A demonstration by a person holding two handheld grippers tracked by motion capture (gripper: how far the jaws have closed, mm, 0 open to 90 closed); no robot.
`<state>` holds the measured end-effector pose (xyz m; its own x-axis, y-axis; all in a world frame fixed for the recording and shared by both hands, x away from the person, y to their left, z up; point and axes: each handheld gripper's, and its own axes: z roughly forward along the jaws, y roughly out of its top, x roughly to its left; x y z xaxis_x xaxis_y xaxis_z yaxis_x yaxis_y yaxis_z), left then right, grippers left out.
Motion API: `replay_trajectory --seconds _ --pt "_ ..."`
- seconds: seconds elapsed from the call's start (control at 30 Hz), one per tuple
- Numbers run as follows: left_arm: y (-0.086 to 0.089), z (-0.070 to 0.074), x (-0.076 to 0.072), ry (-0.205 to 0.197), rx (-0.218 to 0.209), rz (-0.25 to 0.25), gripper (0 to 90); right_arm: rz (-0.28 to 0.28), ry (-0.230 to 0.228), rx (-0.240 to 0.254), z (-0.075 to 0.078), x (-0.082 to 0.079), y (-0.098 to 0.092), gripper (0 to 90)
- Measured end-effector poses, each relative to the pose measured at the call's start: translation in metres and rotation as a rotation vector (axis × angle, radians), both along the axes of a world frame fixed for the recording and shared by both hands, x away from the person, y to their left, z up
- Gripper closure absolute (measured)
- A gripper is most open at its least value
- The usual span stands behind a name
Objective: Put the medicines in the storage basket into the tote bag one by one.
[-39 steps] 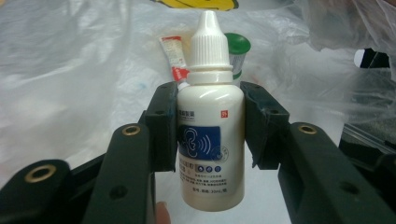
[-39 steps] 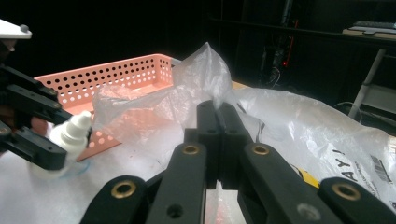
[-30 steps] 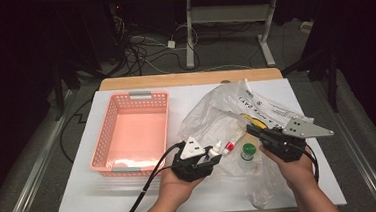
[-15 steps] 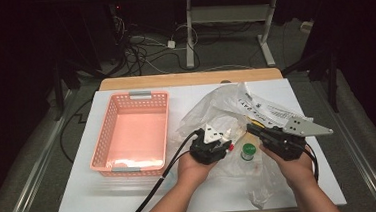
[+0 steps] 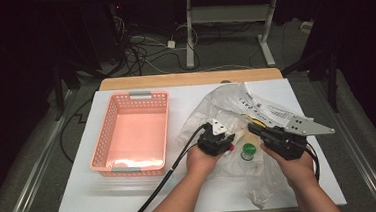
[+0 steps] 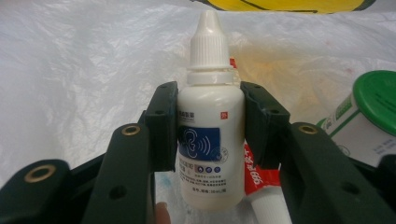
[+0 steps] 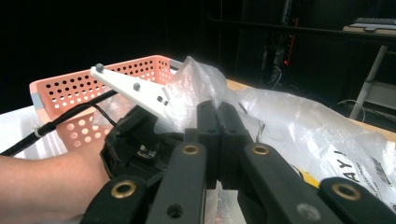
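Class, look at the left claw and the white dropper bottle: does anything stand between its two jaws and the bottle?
Nothing visible does. The left claw has the dropper bottle directly between its jaws, which sit against its sides.

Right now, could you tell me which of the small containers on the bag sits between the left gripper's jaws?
The white dropper bottle with the blue ear label; the green-lidded jar stands beside the jaws.

The dropper bottle (image 6: 211, 135) between my left jaws bears a blue label with a white ear-and-sound-waves sign — its small print is too fine to read. On the red-and-white tube (image 6: 261, 186) behind it — "999". My bag (image 7: 327, 140) shows "AY!".
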<state>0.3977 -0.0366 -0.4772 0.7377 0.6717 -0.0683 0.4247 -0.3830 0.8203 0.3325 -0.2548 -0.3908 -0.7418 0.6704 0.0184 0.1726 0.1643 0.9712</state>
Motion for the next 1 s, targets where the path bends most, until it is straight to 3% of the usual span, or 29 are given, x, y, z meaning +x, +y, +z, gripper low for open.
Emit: replay_trajectory --seconds 0.1,0.47,0.7,1.0 --pt "-0.001 0.0 0.001 -0.012 -0.002 0.007 57.7 0.001 -0.001 0.0 -0.001 0.0 0.0 90.0" --pt "-0.003 0.0 0.005 0.006 -0.005 0.018 57.2 0.003 0.009 0.002 -0.002 0.0 0.001 90.0" --pt "0.001 0.013 0.002 -0.019 0.019 0.063 43.7 0.0 0.007 0.004 -0.001 0.0 -0.001 90.0" --pt "0.014 0.026 -0.024 0.003 -0.019 -0.027 41.7 0.001 0.003 0.001 0.0 -0.001 -0.001 90.0"
